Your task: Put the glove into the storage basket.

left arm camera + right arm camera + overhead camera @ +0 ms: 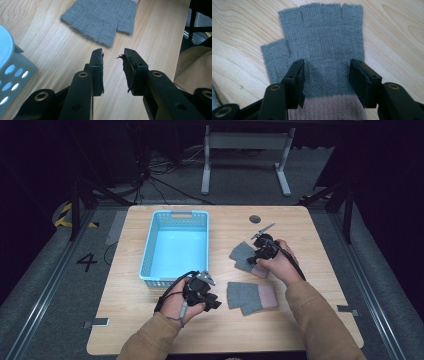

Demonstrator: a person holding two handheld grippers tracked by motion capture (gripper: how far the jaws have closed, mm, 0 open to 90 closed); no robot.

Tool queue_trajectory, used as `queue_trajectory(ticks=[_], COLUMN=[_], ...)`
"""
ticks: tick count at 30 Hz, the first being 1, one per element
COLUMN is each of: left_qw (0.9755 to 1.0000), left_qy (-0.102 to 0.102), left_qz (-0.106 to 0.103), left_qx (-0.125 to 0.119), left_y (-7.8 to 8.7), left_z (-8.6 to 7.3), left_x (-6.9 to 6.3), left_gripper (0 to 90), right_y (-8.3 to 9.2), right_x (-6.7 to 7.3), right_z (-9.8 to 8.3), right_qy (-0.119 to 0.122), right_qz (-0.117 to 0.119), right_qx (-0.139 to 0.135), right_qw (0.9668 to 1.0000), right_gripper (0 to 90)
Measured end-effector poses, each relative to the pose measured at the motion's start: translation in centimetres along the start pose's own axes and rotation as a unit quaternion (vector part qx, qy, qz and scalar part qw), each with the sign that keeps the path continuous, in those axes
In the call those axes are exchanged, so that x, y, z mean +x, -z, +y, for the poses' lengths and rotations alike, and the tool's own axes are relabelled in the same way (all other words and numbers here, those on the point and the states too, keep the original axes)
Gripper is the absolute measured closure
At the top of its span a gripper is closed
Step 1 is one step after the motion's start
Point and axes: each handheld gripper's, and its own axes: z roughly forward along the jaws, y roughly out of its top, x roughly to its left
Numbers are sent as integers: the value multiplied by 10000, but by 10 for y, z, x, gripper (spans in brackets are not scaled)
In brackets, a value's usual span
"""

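Far glove [324, 50] lies flat at the table's [300, 330] 3 o'clock; right gripper [327, 82] straddles it, jaws apart, apparently to pinch. Near glove [102, 17] lies at 12 o'clock of the left gripper [112, 72], jaws apart. Basket [175, 245] sits at 10 o'clock

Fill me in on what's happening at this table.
A person works two hand-held tongs over a wooden table. The right tongs are open and straddle the far grey glove, above its pink cuff. The left tongs are open over bare wood, short of the near glove. The blue basket holds nothing.
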Motion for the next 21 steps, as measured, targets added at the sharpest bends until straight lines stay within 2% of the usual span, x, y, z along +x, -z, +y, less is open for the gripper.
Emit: queue_trajectory(ticks=[5,9,12,18,21], left_qw=[10000,10000,10000,10000,10000], left_qy=[8,-13,-14,-10,-8], left_qz=[-8,-11,-21,-26,-29], left_qx=[0,-1,-7,-4,-10], left_y=[0,0,0,0,0], left_z=[0,0,0,0,0], left_x=[0,0,0,0,0], left_gripper=[700,698,698,698,698], right_y=[-3,-3,-3,-1,-1], right_x=[2,2,2,6,7], right_z=[1,1,1,4,4], right_qy=[5,13,3,76,134], right_qz=[-45,-40,-15,-16,-28], right_qx=[71,99,121,231,242], right_qw=[10000,9999,9999,9997,9996], right_gripper=[466,505,553,723,765])
